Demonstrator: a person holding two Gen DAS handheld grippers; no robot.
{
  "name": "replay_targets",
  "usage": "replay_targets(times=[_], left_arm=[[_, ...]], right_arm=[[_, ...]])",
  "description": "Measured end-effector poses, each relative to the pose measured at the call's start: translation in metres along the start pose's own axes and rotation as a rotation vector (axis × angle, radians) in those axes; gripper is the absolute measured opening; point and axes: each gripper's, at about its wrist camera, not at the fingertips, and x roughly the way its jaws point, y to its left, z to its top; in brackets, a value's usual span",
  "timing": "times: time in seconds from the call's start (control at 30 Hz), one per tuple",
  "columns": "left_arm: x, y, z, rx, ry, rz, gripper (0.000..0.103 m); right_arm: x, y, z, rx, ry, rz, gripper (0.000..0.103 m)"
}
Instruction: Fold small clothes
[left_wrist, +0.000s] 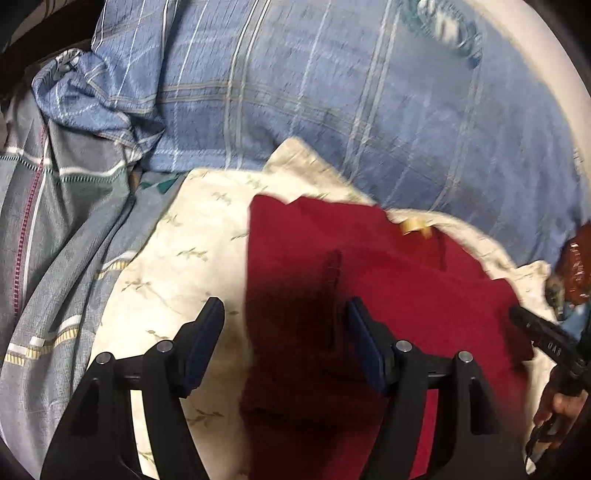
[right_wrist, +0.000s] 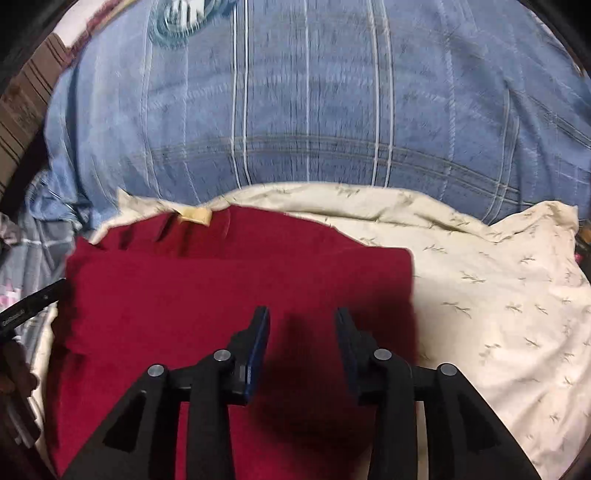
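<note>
A dark red garment (left_wrist: 369, 277) lies folded flat into a rough rectangle on a cream leaf-print cloth (left_wrist: 177, 258), its yellowish neck label (left_wrist: 415, 227) at the far edge. My left gripper (left_wrist: 284, 306) hangs open over the garment's left edge, with nothing between its pads. In the right wrist view the red garment (right_wrist: 221, 288) fills the lower left, with its label (right_wrist: 194, 216) at the top. My right gripper (right_wrist: 302, 312) hovers above the garment's near right part. Its jaws stand apart and grip nothing.
Blue plaid bedding (left_wrist: 332, 92) (right_wrist: 314, 110) covers the far side. A grey striped sheet (left_wrist: 55, 240) lies bunched at the left. The cream cloth (right_wrist: 480, 295) extends bare to the right of the garment. A hand (left_wrist: 561, 410) shows at the right edge of the left wrist view.
</note>
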Motion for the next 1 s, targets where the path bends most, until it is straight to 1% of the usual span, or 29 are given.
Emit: replay_targets(times=[0.03, 0.07, 0.1, 0.13, 0.17, 0.23, 0.3, 0.33, 0.37, 0.43, 0.5, 0.53, 0.6, 0.73, 0.8, 0.83, 0.93, 1.0], left_arm=[[0.004, 0.001, -0.001, -0.001, 0.012, 0.005, 0.067], [0.007, 0.002, -0.001, -0.001, 0.020, 0.004, 0.069], [0.008, 0.003, -0.001, 0.000, 0.018, 0.009, 0.073], [0.008, 0.004, -0.001, 0.001, 0.013, 0.016, 0.076], [0.008, 0.004, -0.001, 0.003, 0.012, 0.018, 0.076], [0.007, 0.007, -0.001, -0.003, 0.015, 0.013, 0.076], [0.006, 0.008, -0.002, -0.005, 0.016, 0.012, 0.076], [0.006, 0.008, -0.002, -0.005, 0.015, 0.012, 0.076], [0.006, 0.008, -0.002, -0.004, 0.015, 0.013, 0.076], [0.006, 0.007, -0.003, -0.003, 0.013, 0.017, 0.076], [0.007, 0.007, -0.002, -0.003, 0.012, 0.018, 0.076], [0.007, 0.007, -0.003, -0.003, 0.011, 0.015, 0.076], [0.005, 0.006, -0.003, -0.003, 0.009, 0.017, 0.076], [-0.004, 0.006, -0.006, -0.003, -0.004, 0.032, 0.076], [-0.009, 0.006, -0.008, -0.006, -0.008, 0.035, 0.076], [-0.011, 0.006, -0.010, -0.005, -0.010, 0.037, 0.076], [-0.017, 0.007, -0.015, -0.001, -0.017, 0.054, 0.076], [-0.022, 0.008, -0.019, 0.001, -0.018, 0.060, 0.076]], right_arm=[[0.013, -0.003, 0.003, 0.003, 0.010, -0.042, 0.036], [0.019, -0.004, 0.001, 0.012, 0.017, -0.059, 0.037], [0.033, -0.010, 0.003, 0.036, 0.038, -0.058, 0.037], [0.039, -0.014, 0.003, 0.054, 0.043, -0.037, 0.037], [0.038, -0.017, 0.004, 0.060, 0.033, -0.030, 0.037], [0.033, -0.016, 0.007, 0.056, 0.050, -0.034, 0.038], [0.018, -0.013, 0.005, 0.048, 0.048, -0.039, 0.038], [0.005, -0.010, 0.002, 0.035, 0.029, -0.020, 0.041], [-0.006, -0.006, -0.002, 0.017, 0.014, -0.006, 0.047], [-0.021, -0.002, -0.014, -0.004, -0.001, -0.013, 0.051], [-0.020, -0.002, -0.024, -0.020, 0.015, -0.017, 0.051], [-0.013, -0.003, -0.030, -0.040, 0.040, -0.039, 0.050], [-0.008, -0.008, -0.034, -0.043, 0.038, -0.036, 0.050], [-0.029, -0.014, -0.033, -0.006, 0.020, -0.041, 0.052], [-0.040, -0.017, -0.036, -0.012, 0.005, -0.035, 0.053], [-0.041, -0.016, -0.039, -0.020, 0.005, -0.044, 0.053], [-0.026, -0.025, -0.048, -0.018, 0.045, -0.125, 0.054], [-0.018, -0.038, -0.055, 0.046, 0.075, -0.086, 0.054]])
